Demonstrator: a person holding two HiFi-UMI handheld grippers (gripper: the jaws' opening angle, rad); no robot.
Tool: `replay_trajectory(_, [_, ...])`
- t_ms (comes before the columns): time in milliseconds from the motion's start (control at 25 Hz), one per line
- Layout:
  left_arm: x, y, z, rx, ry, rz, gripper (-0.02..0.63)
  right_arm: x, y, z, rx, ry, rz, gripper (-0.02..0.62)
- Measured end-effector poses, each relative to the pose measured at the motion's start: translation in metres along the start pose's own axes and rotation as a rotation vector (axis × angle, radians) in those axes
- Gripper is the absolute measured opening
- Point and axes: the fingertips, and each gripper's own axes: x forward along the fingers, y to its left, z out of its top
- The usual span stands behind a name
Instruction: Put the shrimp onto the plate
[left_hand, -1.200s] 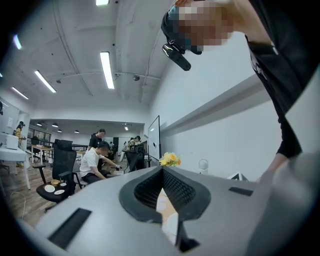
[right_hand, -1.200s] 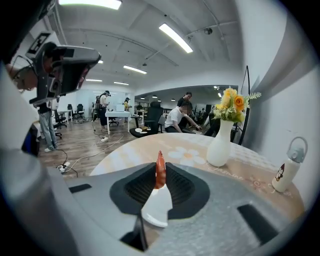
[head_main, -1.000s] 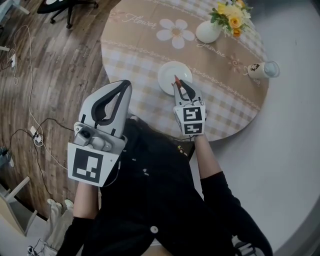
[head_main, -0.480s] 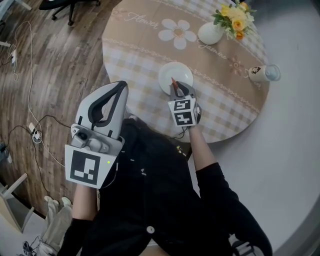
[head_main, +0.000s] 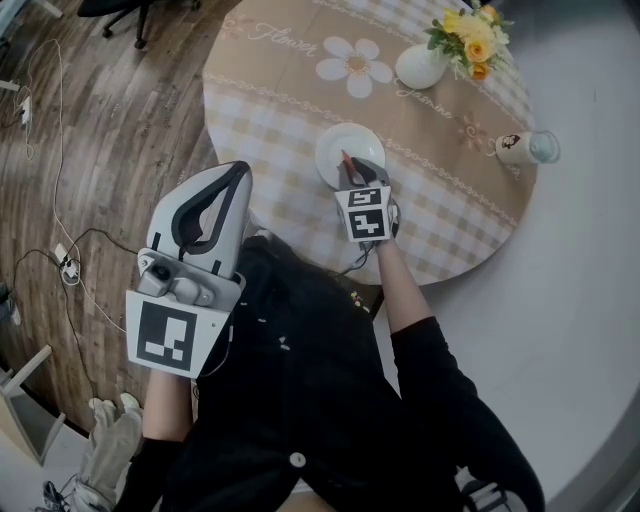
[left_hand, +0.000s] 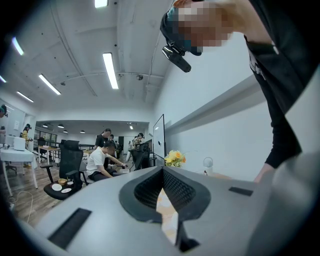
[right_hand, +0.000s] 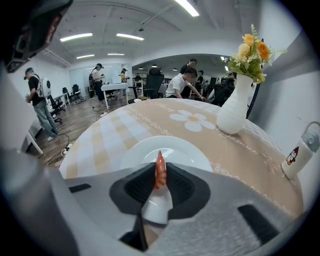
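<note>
Round desk (head_main: 290, 90) under a checked cloth. Left tongs (head_main: 240, 172): raised well to the left of the plate (head_main: 335, 140), pressed together with nothing between them. Right tongs (right_hand: 160, 176): above the plate's near rim, pinching the shrimp (right_hand: 160, 169). Vase (right_hand: 233, 112) of flowers: beyond the plate, to its right. Plate: white, bare. Shrimp: upright in the tongs, tip over the plate, not resting on it.

Wood floor (head_main: 120, 130), round checked table (head_main: 290, 90), ceiling striplights (left_hand: 110, 70).
</note>
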Motion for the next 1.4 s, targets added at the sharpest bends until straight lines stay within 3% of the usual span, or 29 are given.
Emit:
replay_trajectory(640, [-0.008,0.005,0.0,0.0,0.0,0.023,0.0,0.003,-0.011,-0.005,0.07,0.013,0.011,0.094])
replay_trajectory(800, [-0.006,0.005,0.0,-0.002,-0.004,0.015,0.002,-0.006,-0.013,0.009,0.059,-0.05,-0.008,0.091])
replay_trajectory(1000, [-0.002,0.002,0.003,0.001,-0.014,-0.007,0.0,-0.025,-0.016,0.033,0.044,-0.154,-0.067,0.007])
replay_trajectory(1400, [0.009,-0.007,0.009,0.006,-0.04,-0.077,0.0,-0.09,-0.016,0.079,0.098,-0.37,-0.096,0.002])
